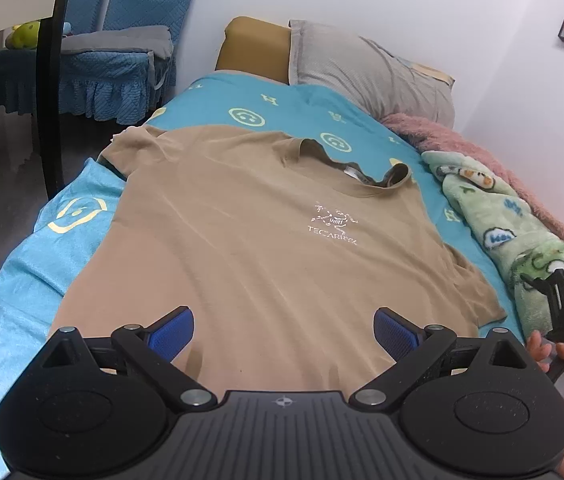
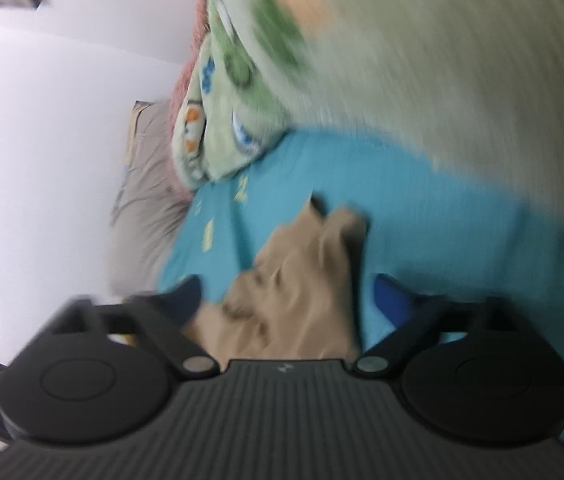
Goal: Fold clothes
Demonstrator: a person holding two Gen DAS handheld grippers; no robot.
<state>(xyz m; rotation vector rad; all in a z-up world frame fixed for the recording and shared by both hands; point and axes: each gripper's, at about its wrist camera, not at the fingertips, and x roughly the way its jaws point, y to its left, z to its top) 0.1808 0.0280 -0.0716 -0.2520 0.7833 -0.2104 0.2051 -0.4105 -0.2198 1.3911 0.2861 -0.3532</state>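
shirt: I see a tan T-shirt (image 1: 266,240) spread flat, front up, white chest logo showing | place: on the teal bedsheet (image 1: 289,108), collar toward the pillow end | sleeve: in my right view its sleeve (image 2: 301,280) lies rumpled, blurred

Even soft light; right wrist view motion-blurred.

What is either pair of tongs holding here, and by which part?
Nothing is held. The left tongs stand open above the tan cotton T-shirt's hem; the right tongs stand open around its bunched sleeve.
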